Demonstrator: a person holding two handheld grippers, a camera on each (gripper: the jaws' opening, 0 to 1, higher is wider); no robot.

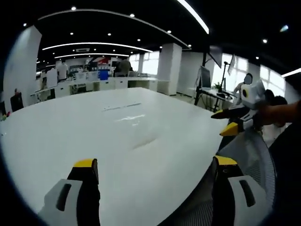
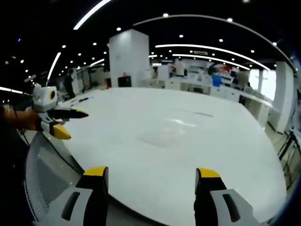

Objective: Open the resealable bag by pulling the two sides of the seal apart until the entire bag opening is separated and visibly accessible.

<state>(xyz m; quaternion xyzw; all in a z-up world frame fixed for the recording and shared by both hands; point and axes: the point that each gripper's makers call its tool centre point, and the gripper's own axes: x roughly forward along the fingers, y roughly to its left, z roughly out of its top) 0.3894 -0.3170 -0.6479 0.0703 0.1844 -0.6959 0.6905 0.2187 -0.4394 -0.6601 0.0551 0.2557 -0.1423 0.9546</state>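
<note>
Here, both grippers hang wide open and empty over the white table (image 1: 70, 136).
The resealable bag (image 1: 141, 139), faint and clear, lies flat ahead of the left gripper (image 1: 155, 165) and right gripper (image 2: 150, 172); pinch opposite seal lips squarely.

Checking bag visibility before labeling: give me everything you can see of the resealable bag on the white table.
The resealable bag is clear plastic, hard to see against the glossy white table. It lies flat near the table's middle, showing mostly as faint glare and a soft outline; in the right gripper view it looks the same. Whether the seal is open or shut cannot be told. Nothing touches it: the left tongs and right tongs are both open, short of it.
</note>
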